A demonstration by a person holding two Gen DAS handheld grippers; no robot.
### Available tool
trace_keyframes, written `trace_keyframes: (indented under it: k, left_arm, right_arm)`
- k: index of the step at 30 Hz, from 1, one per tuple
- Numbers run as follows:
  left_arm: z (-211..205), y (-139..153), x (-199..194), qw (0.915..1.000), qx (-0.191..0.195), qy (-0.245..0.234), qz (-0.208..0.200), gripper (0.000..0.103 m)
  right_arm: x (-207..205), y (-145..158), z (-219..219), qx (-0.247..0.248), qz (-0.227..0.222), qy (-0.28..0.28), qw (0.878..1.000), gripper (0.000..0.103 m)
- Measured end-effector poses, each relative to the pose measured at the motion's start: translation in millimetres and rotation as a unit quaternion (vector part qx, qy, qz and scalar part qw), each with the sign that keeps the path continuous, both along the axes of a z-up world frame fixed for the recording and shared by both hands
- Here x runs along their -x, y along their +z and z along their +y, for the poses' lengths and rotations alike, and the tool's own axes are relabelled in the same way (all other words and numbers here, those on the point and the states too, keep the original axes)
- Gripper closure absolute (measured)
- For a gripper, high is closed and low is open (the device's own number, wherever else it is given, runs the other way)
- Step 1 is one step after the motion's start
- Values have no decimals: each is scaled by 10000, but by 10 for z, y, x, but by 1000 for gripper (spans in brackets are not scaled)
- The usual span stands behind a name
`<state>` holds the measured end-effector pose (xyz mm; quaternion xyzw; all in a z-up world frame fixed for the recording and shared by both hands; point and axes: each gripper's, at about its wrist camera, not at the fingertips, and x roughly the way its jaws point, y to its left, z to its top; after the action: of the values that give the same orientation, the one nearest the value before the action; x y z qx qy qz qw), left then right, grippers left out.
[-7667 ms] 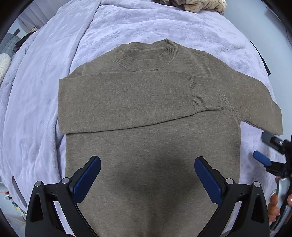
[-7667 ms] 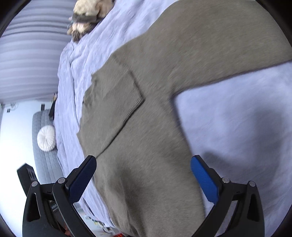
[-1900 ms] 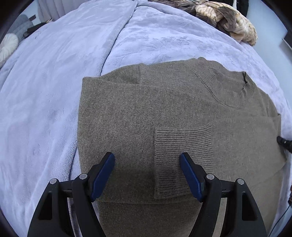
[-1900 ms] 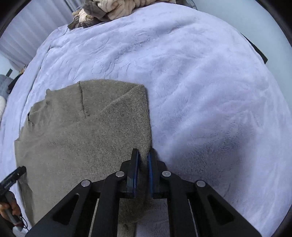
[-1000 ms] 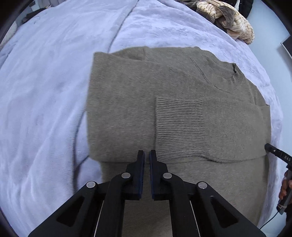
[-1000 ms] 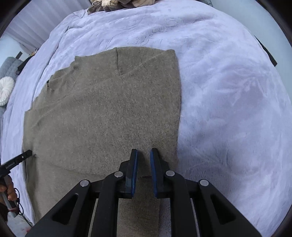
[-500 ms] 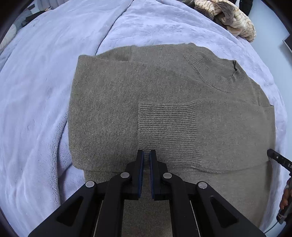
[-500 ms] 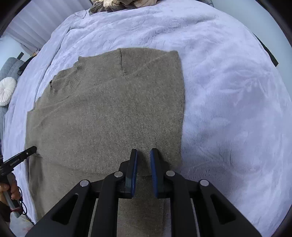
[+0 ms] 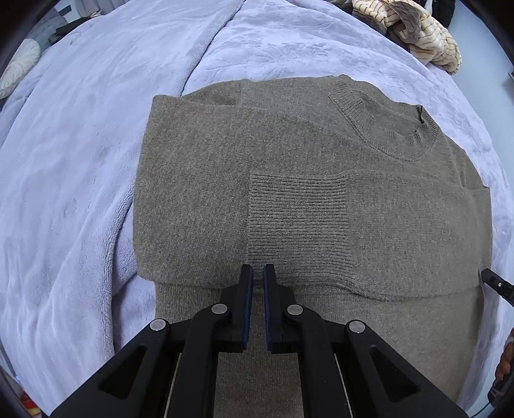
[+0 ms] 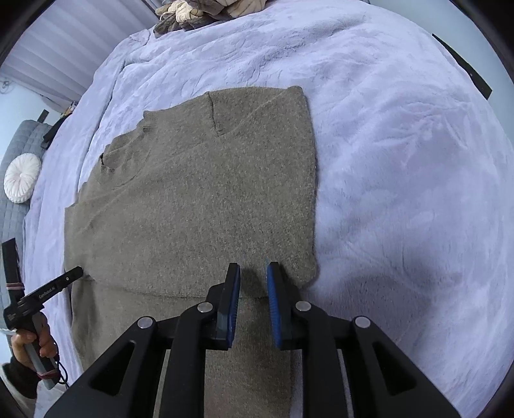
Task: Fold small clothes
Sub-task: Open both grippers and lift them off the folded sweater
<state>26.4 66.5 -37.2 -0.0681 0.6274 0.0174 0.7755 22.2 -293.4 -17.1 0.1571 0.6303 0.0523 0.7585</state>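
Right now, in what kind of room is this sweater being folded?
Probably a bedroom: the sweater lies on a bed's lavender plush blanket, with a clothes pile beyond and a round white cushion alongside.

- sweater (image 9: 321, 199): both sleeves now folded across chest, were spread earlier; ribbed cuff (image 9: 295, 218) lies on top
- left gripper (image 9: 258, 283): was wide open, now closed, nothing between the pads
- right gripper (image 10: 253, 276): was clamped near the folded edge, jaws now opening, released
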Motion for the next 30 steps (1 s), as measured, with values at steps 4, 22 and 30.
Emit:
trace_keyframes:
  k: [4, 22, 30]
  left_arm:
    - [-44, 9, 42, 9999, -62, 68, 61, 95]
    - [-113, 361, 440, 9997, -117, 215, 33, 5]
    - [-144, 593, 559, 9997, -221, 92, 32, 1]
  right_arm:
    - [-26, -20, 13, -15, 45, 59, 10000, 83]
    - [124, 202, 115, -92, 227, 72, 9997, 56]
    - [248, 498, 195, 56, -59, 42, 10000, 18]
